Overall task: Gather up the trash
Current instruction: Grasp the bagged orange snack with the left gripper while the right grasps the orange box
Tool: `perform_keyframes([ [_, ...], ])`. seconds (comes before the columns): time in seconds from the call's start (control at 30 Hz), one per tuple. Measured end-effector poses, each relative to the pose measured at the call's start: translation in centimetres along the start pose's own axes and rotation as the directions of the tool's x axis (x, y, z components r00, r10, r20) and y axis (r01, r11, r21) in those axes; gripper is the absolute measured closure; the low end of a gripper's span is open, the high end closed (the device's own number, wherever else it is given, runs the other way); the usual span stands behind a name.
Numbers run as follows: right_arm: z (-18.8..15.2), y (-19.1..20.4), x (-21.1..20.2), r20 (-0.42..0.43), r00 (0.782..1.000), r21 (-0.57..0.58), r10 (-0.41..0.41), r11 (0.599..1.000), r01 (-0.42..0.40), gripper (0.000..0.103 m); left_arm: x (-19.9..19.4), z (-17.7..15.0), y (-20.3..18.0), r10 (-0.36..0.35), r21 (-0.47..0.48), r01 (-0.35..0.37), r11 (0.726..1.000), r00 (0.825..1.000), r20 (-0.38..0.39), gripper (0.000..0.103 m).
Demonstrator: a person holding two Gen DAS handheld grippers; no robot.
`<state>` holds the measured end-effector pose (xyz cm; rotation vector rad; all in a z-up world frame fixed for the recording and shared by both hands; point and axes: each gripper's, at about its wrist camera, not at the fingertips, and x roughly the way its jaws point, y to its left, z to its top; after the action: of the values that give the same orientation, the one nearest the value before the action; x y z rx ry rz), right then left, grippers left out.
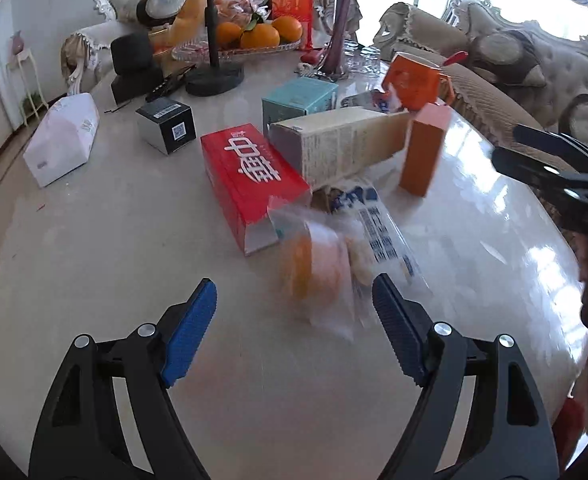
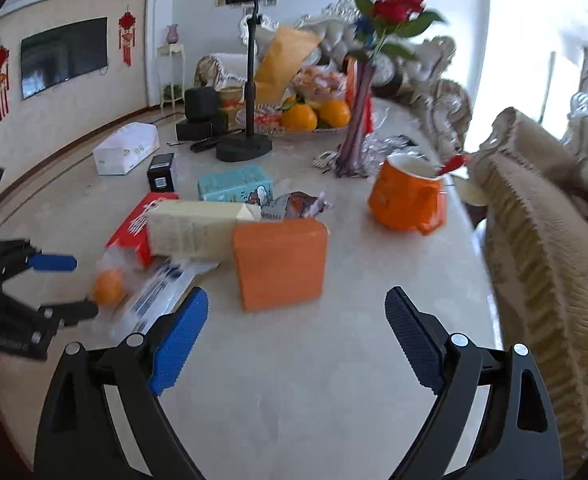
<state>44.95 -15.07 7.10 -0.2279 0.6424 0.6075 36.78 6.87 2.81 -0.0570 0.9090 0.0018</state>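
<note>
Trash lies on the pale marble table (image 1: pixel 133 240). A clear plastic wrapper with something orange inside (image 1: pixel 318 268) lies just ahead of my open, empty left gripper (image 1: pixel 294 300); it also shows in the right wrist view (image 2: pixel 109 286). Beside it lies a clear blue-printed wrapper (image 1: pixel 378 224). Behind are a red carton (image 1: pixel 249 180), a beige carton (image 1: pixel 342 144), a teal box (image 1: pixel 298 96) and an upright orange box (image 1: pixel 424 148). My right gripper (image 2: pixel 294 312) is open and empty, just in front of the orange box (image 2: pixel 279 262).
An orange mug with a red spoon (image 2: pixel 408 196), a purple vase of roses (image 2: pixel 358 120), a glass tray of oranges (image 1: pixel 253 36), a black phone stand (image 1: pixel 213 76), a small black box (image 1: pixel 167 128) and a white box (image 1: pixel 63 142) stand on the table. Sofas surround it.
</note>
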Motion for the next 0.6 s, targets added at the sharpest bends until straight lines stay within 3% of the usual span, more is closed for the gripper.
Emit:
perform_keyframes([
  [0.27, 1.1, 1.0, 3.9, -0.028, 1.0, -0.113, 0.01, 0.994, -0.013, 0.017, 2.7, 1.0, 1.4, -0.041, -0.056, 0.039, 0.998, 0.998, -0.04, 0.025],
  [0.47, 0.9, 1.0, 6.4, -0.089, 0.996, -0.137, -0.004, 0.991, -0.008, 0.017, 3.1, 1.1, 1.3, -0.042, -0.037, 0.04, 0.998, 0.999, -0.029, 0.025],
  [0.5, 0.9, 0.9, 6.7, -0.097, 0.995, -0.126, 0.0, 0.992, -0.013, 0.019, 3.2, 1.1, 1.2, -0.03, -0.024, 0.03, 0.999, 0.999, -0.029, 0.03],
  [0.57, 0.9, 0.4, 7.1, -0.124, 0.991, -0.06, 0.041, 0.997, -0.049, 0.034, 3.0, 1.2, 0.8, -0.02, 0.008, 0.02, 1.0, 1.0, -0.023, 0.061],
  [0.6, 0.9, 0.2, 7.0, -0.125, 0.991, -0.032, 0.043, 0.998, -0.048, 0.034, 2.9, 1.1, 0.8, -0.014, 0.014, 0.014, 1.0, 1.0, -0.027, 0.063],
])
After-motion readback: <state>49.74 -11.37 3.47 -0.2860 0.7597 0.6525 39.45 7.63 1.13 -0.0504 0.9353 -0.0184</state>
